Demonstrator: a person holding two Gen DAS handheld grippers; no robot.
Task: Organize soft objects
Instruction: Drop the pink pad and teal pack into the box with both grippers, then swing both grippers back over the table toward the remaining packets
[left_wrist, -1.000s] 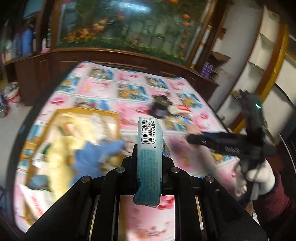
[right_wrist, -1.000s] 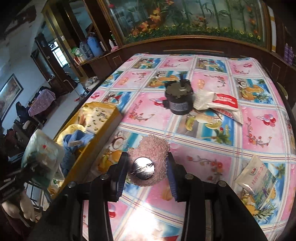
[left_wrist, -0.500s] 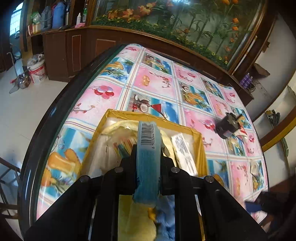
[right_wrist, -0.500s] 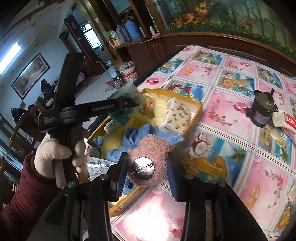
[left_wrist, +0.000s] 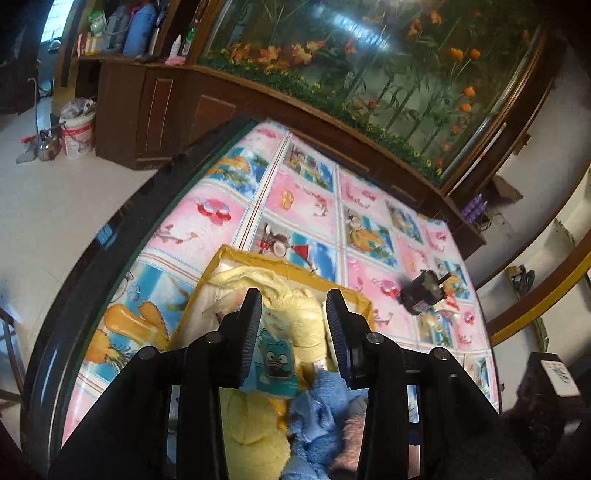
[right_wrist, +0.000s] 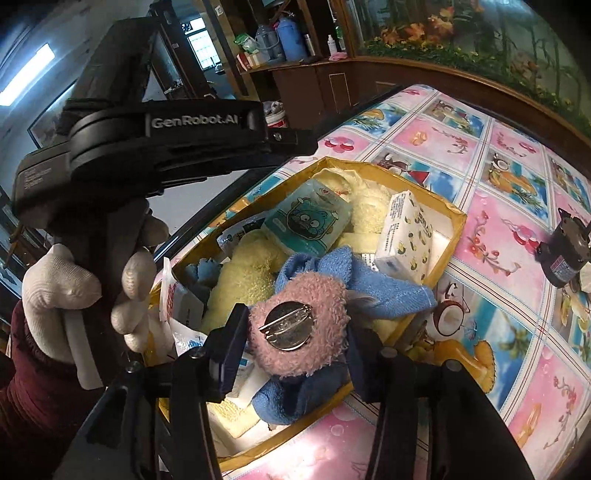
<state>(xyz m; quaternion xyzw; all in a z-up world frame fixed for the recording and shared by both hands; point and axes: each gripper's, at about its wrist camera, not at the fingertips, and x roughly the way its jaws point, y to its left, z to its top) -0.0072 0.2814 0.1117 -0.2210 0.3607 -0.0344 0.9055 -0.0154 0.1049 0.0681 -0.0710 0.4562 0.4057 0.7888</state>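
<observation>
Both claws hang over the yellow cardboard box (right_wrist: 452, 221) that sits near the edge of the table (left_wrist: 306, 199), which is covered in a pink and blue cartoon-print cloth.

The left claw (left_wrist: 293, 334) is opening: its jaws stand apart, and the teal tissue packet with a cartoon face (left_wrist: 275, 363) lies just beside the left-hand pad, resting on a pale yellow plush towel (left_wrist: 295, 314) inside the box. In the right wrist view a white-gloved hand (right_wrist: 70, 299) grips this tool's handle.

The right claw (right_wrist: 295, 334) is opening too. The pink fuzzy round brooch with a metal pin back (right_wrist: 295, 325) sits between its jaws (whether the pads still press on it I cannot tell), above a crumpled blue terry cloth (right_wrist: 369, 284) in the box. A white tissue pack with small fruit prints (right_wrist: 404, 236) leans against the box's far wall. A black cylindrical motor (right_wrist: 565, 254) stands well apart on the table.
</observation>
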